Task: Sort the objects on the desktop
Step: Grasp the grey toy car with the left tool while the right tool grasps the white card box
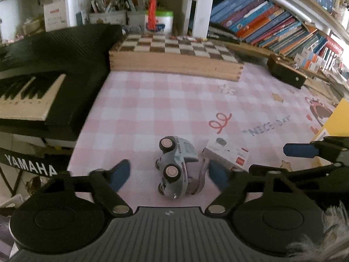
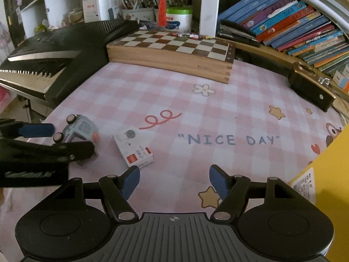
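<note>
While your left gripper (image 1: 169, 174) stands half open around the tipped toy car (image 1: 174, 166), pads not touching, small box (image 2: 133, 150) just ahead-left of your right gripper (image 2: 174, 182), half open, empty

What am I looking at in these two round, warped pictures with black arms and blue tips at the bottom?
Those are two hand-held grabbers, one in each of a person's hands, each with a small wide-angle camera looking forward along its two blue-padded fingers. One picture comes from the left gripper, the other from the right gripper.

Both look down at a desk covered by a pink checked mat. On it lie a small toy car, tipped on its side, and a small white box beside it. Further back sit a wooden chessboard box, a black keyboard and a shelf of books.

The toy car lies between the left gripper's fingers, but the pads do not press on it. The right gripper is open over bare mat. Nothing is held.
</note>
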The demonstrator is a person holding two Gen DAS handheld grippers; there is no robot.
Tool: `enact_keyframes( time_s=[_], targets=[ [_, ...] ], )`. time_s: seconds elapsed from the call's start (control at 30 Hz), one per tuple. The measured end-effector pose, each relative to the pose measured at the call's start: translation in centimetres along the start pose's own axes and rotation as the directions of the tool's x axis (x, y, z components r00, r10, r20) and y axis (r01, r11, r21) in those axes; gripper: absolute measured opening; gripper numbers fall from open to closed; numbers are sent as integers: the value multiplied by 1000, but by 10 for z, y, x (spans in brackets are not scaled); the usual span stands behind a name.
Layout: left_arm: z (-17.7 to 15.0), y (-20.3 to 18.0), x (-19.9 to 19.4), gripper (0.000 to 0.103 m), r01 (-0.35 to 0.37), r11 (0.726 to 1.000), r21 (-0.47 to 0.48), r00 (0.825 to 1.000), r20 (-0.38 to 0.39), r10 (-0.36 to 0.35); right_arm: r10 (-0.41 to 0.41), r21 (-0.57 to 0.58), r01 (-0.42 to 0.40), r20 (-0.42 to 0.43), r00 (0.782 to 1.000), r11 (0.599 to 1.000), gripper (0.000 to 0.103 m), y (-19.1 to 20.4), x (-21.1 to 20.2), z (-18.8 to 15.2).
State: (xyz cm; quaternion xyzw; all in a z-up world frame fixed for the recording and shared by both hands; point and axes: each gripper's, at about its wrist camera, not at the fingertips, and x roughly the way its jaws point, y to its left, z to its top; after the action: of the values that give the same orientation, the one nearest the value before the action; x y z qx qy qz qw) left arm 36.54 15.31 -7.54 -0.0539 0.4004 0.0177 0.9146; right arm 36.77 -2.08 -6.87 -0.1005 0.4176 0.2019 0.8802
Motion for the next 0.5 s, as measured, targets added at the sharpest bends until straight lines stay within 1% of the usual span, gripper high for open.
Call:
enact_keyframes(
  time_s=[0.03,0.07,0.13,0.2,0.27,0.43,0.5],
  targets=[
    [1,-1,5,54,4,1000,-5,1000,-21,-4,7,-5,-7,-3,1000,1000,72,1,1,0],
    [2,-2,8,47,6,1000,-5,1000,-29,-6,12,-12,-12,-2,1000,1000,72,3,2,1],
    [2,-7,9,42,-4,1000,18,1000,-21,5,19,-30,-19,3,1000,999,72,7,3,3],
    [3,-4,9,42,-4,1000,7,1000,-22,5,27,-41,-27,1,1000,999,72,9,6,4],
    [3,1,2,42,-7,1000,-15,1000,-6,7,31,-52,-31,-1,1000,998,72,11,9,6],
    [2,18,-22,42,-17,997,-81,999,45,21,39,-85,-38,15,999,996,72,19,17,12],
    [-1,23,-34,42,-17,994,-108,998,57,23,59,-95,-56,24,998,994,71,22,21,16]
  ],
)
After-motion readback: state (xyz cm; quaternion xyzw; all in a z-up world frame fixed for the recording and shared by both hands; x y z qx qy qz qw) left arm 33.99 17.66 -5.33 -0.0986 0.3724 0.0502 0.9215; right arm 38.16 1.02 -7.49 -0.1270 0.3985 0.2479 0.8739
